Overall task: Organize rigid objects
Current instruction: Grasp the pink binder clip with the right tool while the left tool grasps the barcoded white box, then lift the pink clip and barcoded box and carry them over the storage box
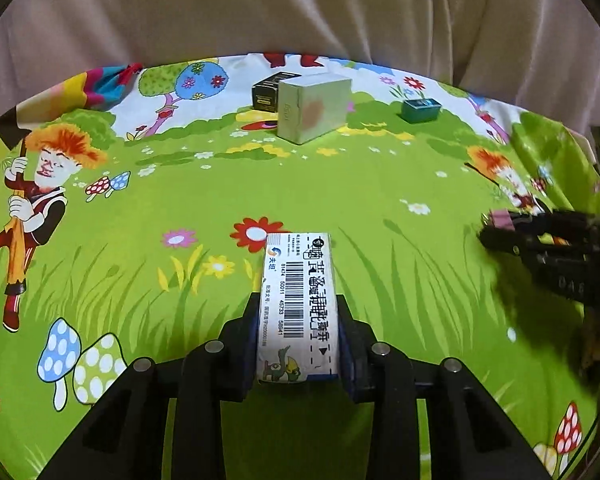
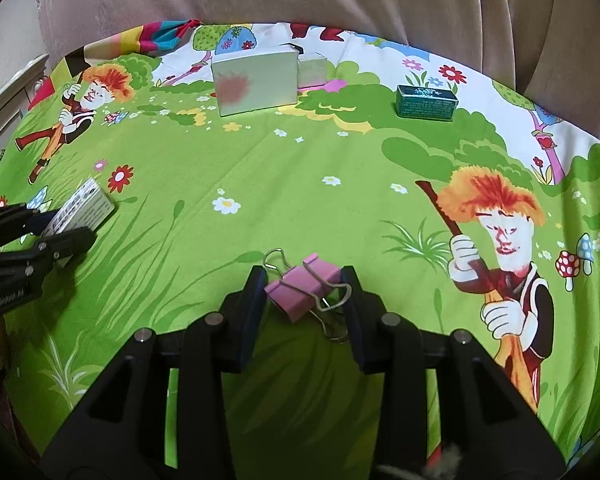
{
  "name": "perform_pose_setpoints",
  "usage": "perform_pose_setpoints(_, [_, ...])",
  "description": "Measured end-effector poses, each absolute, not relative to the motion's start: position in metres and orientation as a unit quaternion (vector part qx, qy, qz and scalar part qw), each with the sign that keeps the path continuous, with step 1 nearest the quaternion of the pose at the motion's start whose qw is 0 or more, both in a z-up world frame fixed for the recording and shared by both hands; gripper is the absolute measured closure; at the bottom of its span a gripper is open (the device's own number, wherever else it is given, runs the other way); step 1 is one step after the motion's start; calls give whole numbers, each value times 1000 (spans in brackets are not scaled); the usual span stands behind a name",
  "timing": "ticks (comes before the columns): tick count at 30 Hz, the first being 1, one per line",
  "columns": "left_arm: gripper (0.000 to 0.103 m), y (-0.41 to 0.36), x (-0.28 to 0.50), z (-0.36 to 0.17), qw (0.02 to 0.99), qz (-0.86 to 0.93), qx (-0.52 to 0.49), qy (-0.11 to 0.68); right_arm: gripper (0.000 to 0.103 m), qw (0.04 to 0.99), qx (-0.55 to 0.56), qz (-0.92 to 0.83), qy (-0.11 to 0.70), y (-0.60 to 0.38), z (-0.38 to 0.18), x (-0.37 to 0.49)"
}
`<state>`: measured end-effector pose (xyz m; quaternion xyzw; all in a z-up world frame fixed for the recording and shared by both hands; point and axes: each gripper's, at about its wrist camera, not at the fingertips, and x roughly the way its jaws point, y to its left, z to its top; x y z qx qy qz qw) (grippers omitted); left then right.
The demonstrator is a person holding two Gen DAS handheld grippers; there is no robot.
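The white barcoded box (image 1: pixel 296 304) is being gripped lengthwise by the left gripper (image 1: pixel 298 312) above the near middle of the cartoon tablecloth (image 1: pixel 140 264). The pink binder clip (image 2: pixel 306 290) is being clamped by the right gripper (image 2: pixel 305 286), its wire handles splayed. Both are best being carried level and set down squarely beside the far group; the pale green box (image 1: pixel 314 106), black box (image 1: pixel 266 94) and teal box (image 2: pixel 426 102) are being left as obstacles there, well apart from both grippers

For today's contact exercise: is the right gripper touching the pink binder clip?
Touching. The right wrist view shows the pink binder clip wedged between the right gripper fingers, its body against one pad and its wire handle against the other.
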<state>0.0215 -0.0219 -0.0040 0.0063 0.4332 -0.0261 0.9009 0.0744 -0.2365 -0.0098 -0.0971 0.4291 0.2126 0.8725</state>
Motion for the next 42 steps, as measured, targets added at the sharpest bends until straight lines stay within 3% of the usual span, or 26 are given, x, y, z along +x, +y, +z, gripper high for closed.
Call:
perform_pose_setpoints(22, [69, -18, 21, -4, 900, -20, -3, 435, 63, 880, -115, 192, 419, -235, -6, 72])
perform_pose_setpoints(28, [69, -18, -25, 25, 914, -12, -35, 404, 63, 910, -73, 180, 366, -247, 21, 42])
perform_pose_setpoints(32, [69, -16, -78, 109, 965, 23, -23, 261, 63, 953, -30, 161, 255, -256, 85, -20])
perform_pose_setpoints(37, [69, -12, -155, 208, 996, 61, -12, 67, 63, 988, -24, 146, 32, -254, 199, -118])
perform_pose_setpoints(40, [69, -7, -182, 231, 998, 64, -10, 26, 63, 987, -28, 147, -58, -246, 241, -163])
perform_pose_setpoints(42, [69, 2, -195, 237, 997, 66, -15, 23, 62, 983, -27, 165, -74, -237, 253, -177])
